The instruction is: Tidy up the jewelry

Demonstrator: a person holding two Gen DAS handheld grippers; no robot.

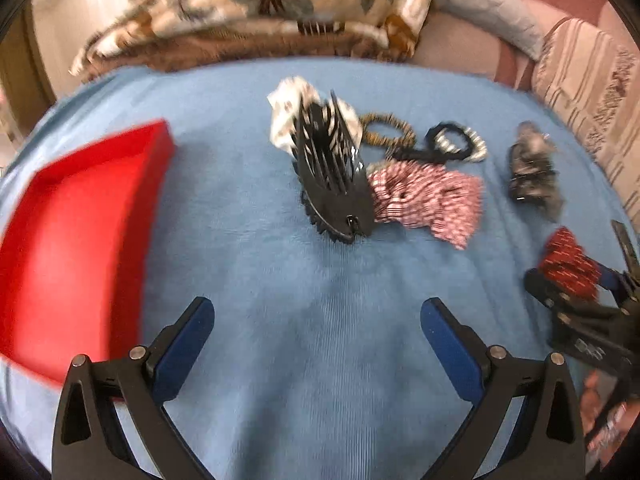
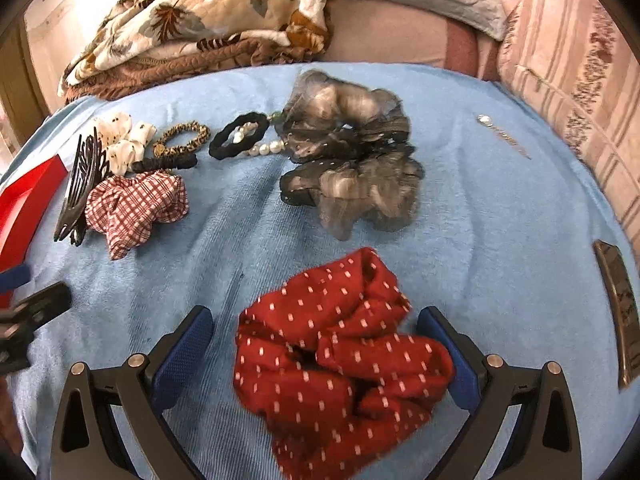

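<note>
A red tray [image 1: 80, 216] lies at the left on the blue towel [image 1: 280, 320]. My left gripper [image 1: 316, 320] is open and empty, short of a black claw clip [image 1: 336, 176] and a red-checked scrunchie [image 1: 428, 200]. My right gripper [image 2: 316, 332] is open, its fingers on either side of a red dotted scrunchie [image 2: 340, 360] that lies on the towel; the right finger [image 2: 448, 344] touches it. The right gripper also shows in the left wrist view [image 1: 568, 280]. Grey sheer scrunchies [image 2: 352, 152] lie beyond.
A white spotted scrunchie [image 2: 124, 140], a leopard hair tie [image 2: 184, 140], a black tie with pearls [image 2: 244, 136], a small hair pin [image 2: 504, 136] and a brown barrette [image 2: 620, 312] lie on the towel. Folded floral blankets [image 2: 200, 20] and a striped cushion [image 2: 580, 60] border it.
</note>
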